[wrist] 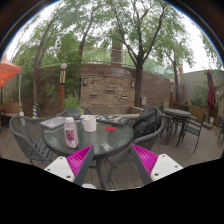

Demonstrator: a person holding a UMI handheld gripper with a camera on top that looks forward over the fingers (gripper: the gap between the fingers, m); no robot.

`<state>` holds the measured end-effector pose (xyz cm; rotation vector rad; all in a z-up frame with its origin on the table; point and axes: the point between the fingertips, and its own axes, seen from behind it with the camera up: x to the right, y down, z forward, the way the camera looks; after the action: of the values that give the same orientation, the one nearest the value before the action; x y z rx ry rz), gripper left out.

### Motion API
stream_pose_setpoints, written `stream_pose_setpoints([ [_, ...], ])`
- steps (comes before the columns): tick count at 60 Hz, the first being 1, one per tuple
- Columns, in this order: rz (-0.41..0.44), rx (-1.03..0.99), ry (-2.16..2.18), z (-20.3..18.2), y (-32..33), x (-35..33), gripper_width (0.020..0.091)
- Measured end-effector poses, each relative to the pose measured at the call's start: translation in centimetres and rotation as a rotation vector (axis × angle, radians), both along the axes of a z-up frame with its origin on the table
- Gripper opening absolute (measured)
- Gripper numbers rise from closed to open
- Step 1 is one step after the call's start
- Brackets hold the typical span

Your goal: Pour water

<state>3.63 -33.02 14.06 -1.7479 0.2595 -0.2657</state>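
On a round glass-topped patio table (110, 136) stands a clear bottle (70, 132) with a pink label, near the table's left side. Just right of the bottle and slightly farther back sits a white cup (89, 123). My gripper (112, 160) hangs in front of the table's near edge, well short of both. Its two fingers with magenta pads (80, 159) are spread wide apart, open, with nothing between them except the table edge and the deck below.
Metal chairs (30, 140) ring the table, one with a dark bag (148, 122) at the right. A second table set (178, 116) stands farther right. A brick wall (108, 88), trees and a red umbrella (8, 72) lie beyond.
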Motion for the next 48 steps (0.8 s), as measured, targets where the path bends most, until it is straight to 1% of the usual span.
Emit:
stream_pose_setpoints([
  [19, 0.01, -0.017, 0.002, -0.4, 0.4, -0.4, 0.0826],
  [26, 0.041, -0.028, 0.013, -1.6, 1.7, -2.1, 0.0827],
  [34, 0.103, -0.032, 0.031, -3.3, 5.1, -6.1, 0.0825],
  [42, 0.163, 0.027, 0.023, -3.9, 10.3, -10.2, 0.0822],
  [48, 0.162, 0.067, 0.028, -4.6, 15.0, -12.0, 0.0819],
])
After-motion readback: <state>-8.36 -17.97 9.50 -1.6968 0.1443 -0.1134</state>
